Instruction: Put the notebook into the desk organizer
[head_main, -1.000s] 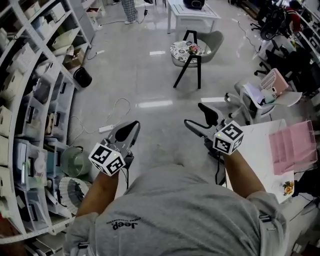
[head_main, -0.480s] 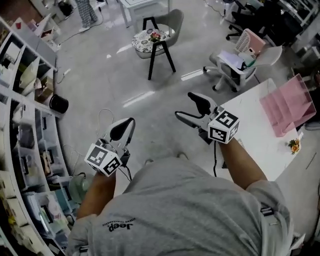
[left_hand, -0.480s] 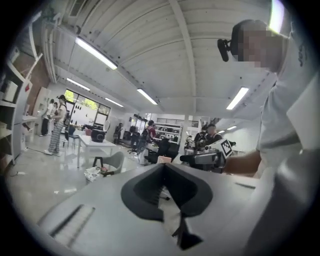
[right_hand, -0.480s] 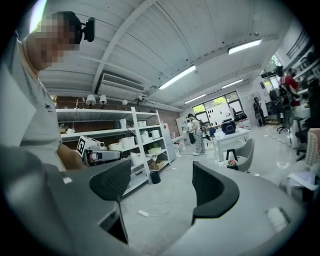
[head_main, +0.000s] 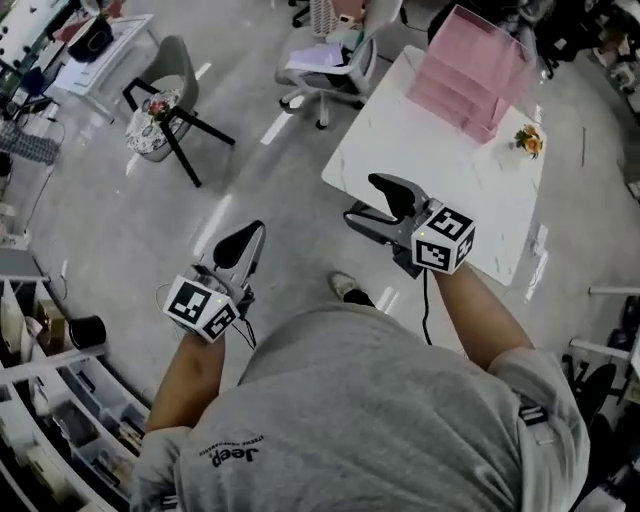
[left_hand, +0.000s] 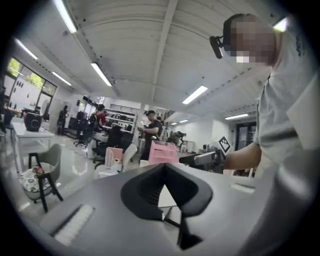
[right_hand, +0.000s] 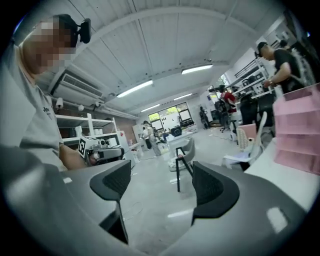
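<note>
A pink desk organizer (head_main: 470, 70) stands at the far end of a white table (head_main: 420, 165); it also shows in the left gripper view (left_hand: 162, 152) and at the right edge of the right gripper view (right_hand: 297, 130). No notebook is in view. My right gripper (head_main: 362, 198) hovers at the table's near corner, open and empty (right_hand: 162, 175). My left gripper (head_main: 255, 232) hangs over bare floor to the left of the table, its jaw tips touching with nothing between them (left_hand: 164, 170).
A small flower ornament (head_main: 528, 140) sits on the table beside the organizer. An office chair (head_main: 335, 60) stands at the table's far left, a chair with a floral cushion (head_main: 155, 115) further left. Shelving (head_main: 40, 400) fills the lower left. People stand in the background (left_hand: 149, 127).
The view has swung round: the white table with the pink organizer has come from the right edge to just ahead of my right gripper. Both grippers keep their pose and state.
</note>
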